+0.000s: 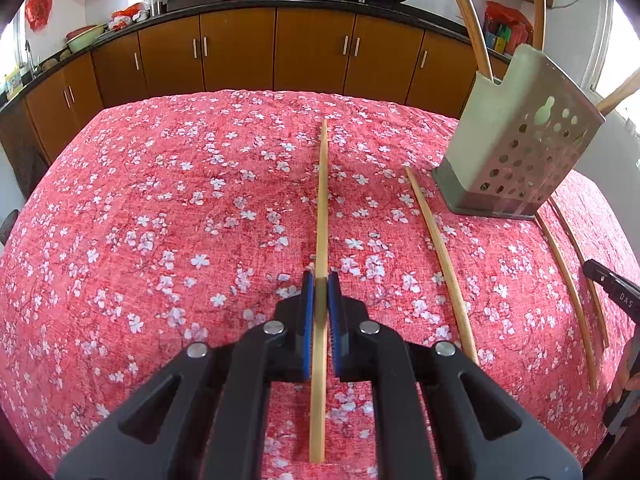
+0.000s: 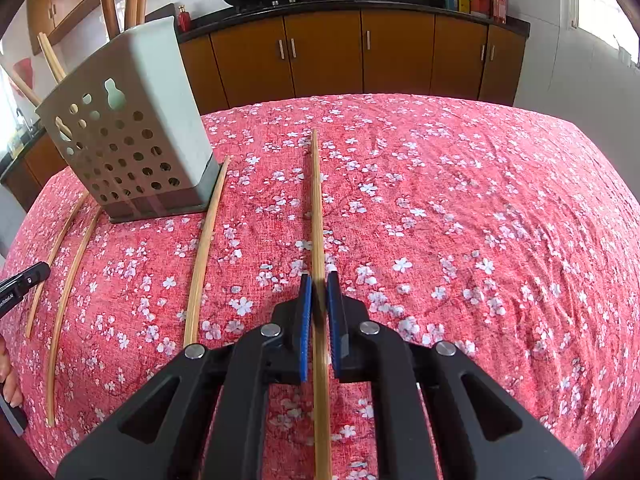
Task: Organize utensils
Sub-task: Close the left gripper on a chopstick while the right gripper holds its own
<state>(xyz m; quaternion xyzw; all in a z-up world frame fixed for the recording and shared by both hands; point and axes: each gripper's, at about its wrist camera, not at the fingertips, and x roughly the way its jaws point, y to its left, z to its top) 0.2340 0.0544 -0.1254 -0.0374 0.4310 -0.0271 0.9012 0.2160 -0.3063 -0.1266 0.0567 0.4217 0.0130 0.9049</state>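
My left gripper (image 1: 320, 282) is shut on a long bamboo chopstick (image 1: 322, 200) that runs straight away over the red floral cloth. My right gripper (image 2: 319, 282) is likewise shut on a chopstick (image 2: 316, 200). A perforated metal utensil holder (image 1: 516, 152) stands at the right in the left wrist view, and the holder (image 2: 128, 128) is at the left in the right wrist view, with several chopsticks standing in it. Loose chopsticks (image 1: 440, 256) (image 1: 568, 292) lie in front of it; in the right wrist view loose chopsticks (image 2: 204, 248) (image 2: 68, 300) lie there too.
The table (image 1: 160, 200) carries a red cloth with white blossoms. Behind it runs a counter with brown cabinets (image 1: 240, 48), woks and bottles. The other gripper's tip (image 1: 612, 288) shows at the right edge of the left wrist view, and at the left edge (image 2: 24, 280) of the right wrist view.
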